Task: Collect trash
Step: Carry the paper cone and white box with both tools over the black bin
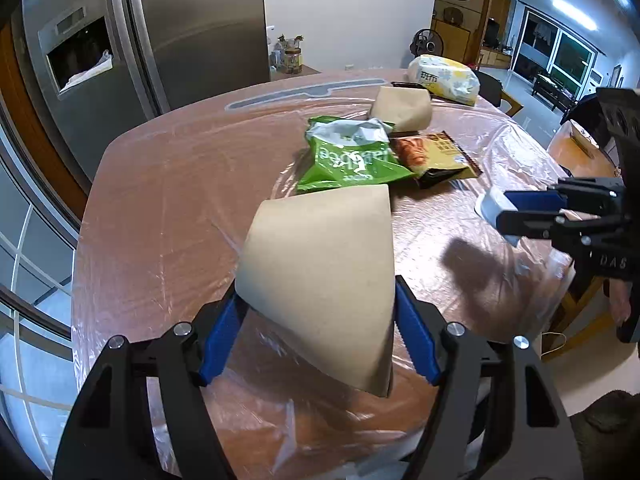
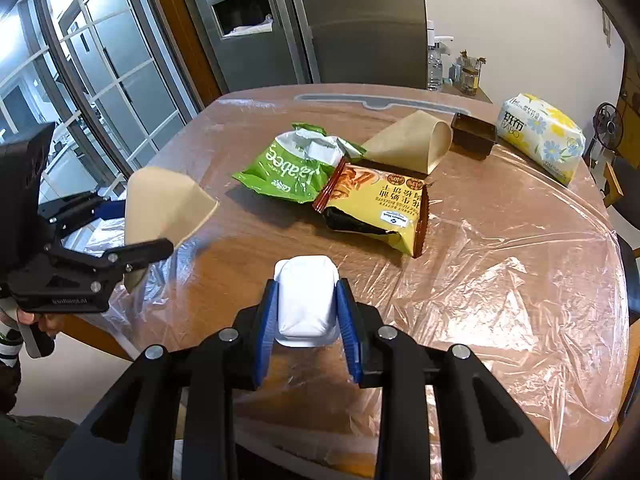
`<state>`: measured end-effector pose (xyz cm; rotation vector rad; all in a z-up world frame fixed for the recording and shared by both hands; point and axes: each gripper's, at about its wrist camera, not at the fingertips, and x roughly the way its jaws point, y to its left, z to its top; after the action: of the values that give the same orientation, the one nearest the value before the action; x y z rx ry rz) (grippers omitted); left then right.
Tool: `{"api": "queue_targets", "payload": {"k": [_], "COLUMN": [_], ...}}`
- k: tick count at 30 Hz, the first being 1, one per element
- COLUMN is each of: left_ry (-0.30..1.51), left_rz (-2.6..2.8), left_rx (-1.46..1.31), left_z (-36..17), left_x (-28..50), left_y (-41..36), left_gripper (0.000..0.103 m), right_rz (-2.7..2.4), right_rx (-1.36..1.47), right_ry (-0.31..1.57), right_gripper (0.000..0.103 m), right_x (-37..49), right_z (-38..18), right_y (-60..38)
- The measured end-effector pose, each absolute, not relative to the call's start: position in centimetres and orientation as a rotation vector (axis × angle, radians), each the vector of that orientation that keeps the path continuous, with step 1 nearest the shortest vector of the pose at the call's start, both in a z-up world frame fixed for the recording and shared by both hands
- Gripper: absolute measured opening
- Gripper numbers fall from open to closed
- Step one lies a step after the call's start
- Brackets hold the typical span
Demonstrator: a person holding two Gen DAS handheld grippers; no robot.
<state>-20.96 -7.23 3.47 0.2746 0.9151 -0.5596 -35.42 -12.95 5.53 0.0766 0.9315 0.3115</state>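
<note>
"Jagabee" on green bag, "DAS" on tool

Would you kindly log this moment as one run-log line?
left gripper: shut on paper cone | right gripper: shut on white cup | table: green bag, yellow bag

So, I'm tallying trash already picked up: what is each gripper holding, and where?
Left gripper clamps the brown paper cone across its wide end. Right gripper pinches the small white tub by its two sides.

Home kitchen: steel fridge, dining table.
</note>
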Motion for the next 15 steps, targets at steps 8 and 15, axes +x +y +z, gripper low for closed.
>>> {"api": "queue_targets", "payload": {"k": [8,15], "left_ry": [0.905,0.895], "left_rz": [-0.573,-0.584], "left_rx": [0.267,0.274], "left_z": [4.2,4.6], "left_x": [-23.2,-25.3], "left_y": [-7.6,-7.8], "left_gripper": [0.072,0.072], "right_rz": [0.315,0.314], "right_rx": [0.075,0.086], "right_ry": [0.913,0.915], "right_gripper": [0.029,0.029], "right_x": [-36.8,-38.6], "right_z": [6.4,6.5], "right_y": [-13.2,-13.7]}}
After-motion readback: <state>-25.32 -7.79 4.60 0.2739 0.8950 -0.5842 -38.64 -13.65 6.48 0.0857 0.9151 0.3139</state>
